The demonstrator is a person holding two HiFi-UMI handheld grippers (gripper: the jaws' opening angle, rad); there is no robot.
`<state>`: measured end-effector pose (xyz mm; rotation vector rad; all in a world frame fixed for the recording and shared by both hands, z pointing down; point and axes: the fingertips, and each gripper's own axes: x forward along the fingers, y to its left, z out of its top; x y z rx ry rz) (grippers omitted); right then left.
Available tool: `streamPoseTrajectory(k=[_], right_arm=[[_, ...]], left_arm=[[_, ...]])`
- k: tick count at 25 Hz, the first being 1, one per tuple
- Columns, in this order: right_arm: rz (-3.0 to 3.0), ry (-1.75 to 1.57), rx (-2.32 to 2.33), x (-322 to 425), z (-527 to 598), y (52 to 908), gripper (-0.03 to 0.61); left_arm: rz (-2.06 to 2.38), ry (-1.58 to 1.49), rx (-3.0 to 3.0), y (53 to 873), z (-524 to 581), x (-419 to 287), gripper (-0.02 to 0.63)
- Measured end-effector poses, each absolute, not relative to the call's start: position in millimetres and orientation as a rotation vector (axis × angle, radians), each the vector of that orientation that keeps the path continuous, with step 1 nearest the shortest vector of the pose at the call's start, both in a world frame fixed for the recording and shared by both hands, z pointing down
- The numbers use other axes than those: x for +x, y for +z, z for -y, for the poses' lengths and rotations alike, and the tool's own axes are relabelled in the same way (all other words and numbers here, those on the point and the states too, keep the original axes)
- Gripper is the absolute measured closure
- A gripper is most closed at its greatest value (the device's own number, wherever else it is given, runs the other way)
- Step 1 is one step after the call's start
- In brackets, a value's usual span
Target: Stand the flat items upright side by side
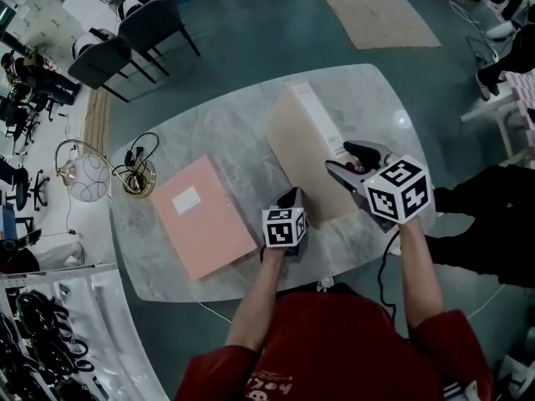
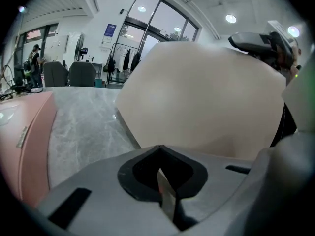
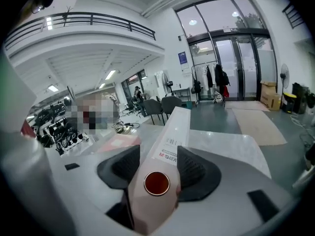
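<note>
A beige binder (image 1: 309, 153) stands tilted on the marble table (image 1: 209, 132), its white labelled spine (image 3: 170, 136) on top. My right gripper (image 1: 337, 156) is shut on that spine near its round finger hole, one pad on each side (image 3: 158, 165). My left gripper (image 1: 288, 197) sits at the binder's near left corner; the beige cover (image 2: 197, 97) fills its view. Its jaws (image 2: 165, 178) are shut on a thin pale strip, seemingly the cover's edge. A pink binder (image 1: 203, 215) (image 2: 24, 132) lies flat to the left.
A round brass lamp base with a coiled black cable (image 1: 135, 176) sits at the table's left edge, next to a wire globe (image 1: 88, 178). Dark chairs (image 1: 134, 36) stand beyond the far left corner. The near table edge runs just under my hands.
</note>
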<state>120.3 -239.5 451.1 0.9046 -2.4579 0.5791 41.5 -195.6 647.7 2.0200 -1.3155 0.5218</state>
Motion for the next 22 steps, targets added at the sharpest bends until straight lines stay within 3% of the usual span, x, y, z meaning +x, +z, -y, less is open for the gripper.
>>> streamPoseTrajectory(k=[12,22], right_arm=[[2.491,0.598,0.948,105,236,437,0.337],[2.313,0.539,0.792,82,230,457,0.245]], left_arm=[[1.235,0.489,2.015,661,202,69,0.611],[1.280,0.350,2.078,624,210,71,0.611]])
